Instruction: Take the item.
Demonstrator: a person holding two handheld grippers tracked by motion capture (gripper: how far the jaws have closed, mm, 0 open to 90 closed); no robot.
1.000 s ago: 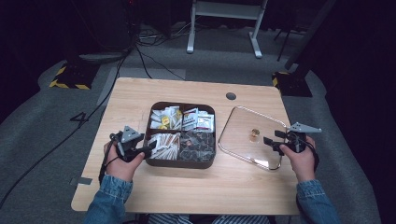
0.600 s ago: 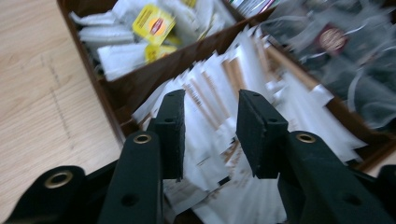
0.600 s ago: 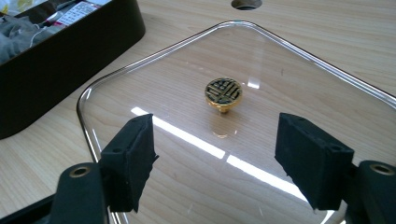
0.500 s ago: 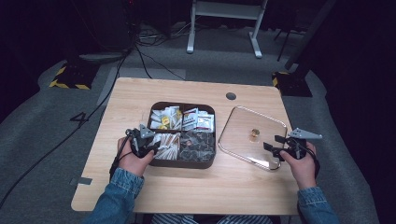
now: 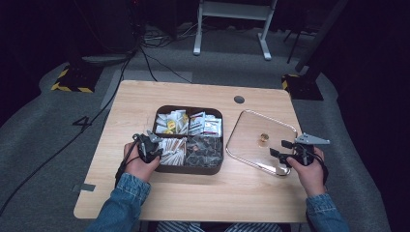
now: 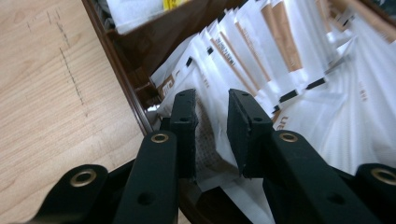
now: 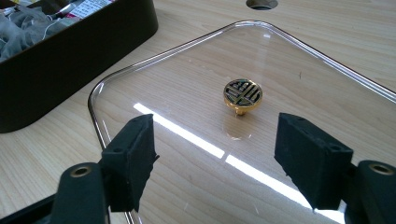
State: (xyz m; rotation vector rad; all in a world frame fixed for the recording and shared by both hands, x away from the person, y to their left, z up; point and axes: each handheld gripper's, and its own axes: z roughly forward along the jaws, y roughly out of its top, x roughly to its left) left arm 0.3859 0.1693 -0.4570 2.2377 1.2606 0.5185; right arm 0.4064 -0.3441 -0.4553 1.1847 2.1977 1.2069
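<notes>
While my left gripper (image 6: 212, 135) closes around one upright sachet (image 6: 208, 133) in the box's (image 5: 188, 169) near-left compartment, pads flanking its thin faces, my right gripper (image 7: 229, 161) hovers open before the lid's (image 7: 299, 84) knob (image 7: 242, 94).

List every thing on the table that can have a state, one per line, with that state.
Compartment box: open, lid off.
Glass lid: flat on the table beside the box, knob up.
White sachets: standing packed in their compartment.
Left gripper: jaws just closing around one sachet.
Right gripper: open over the lid.
</notes>
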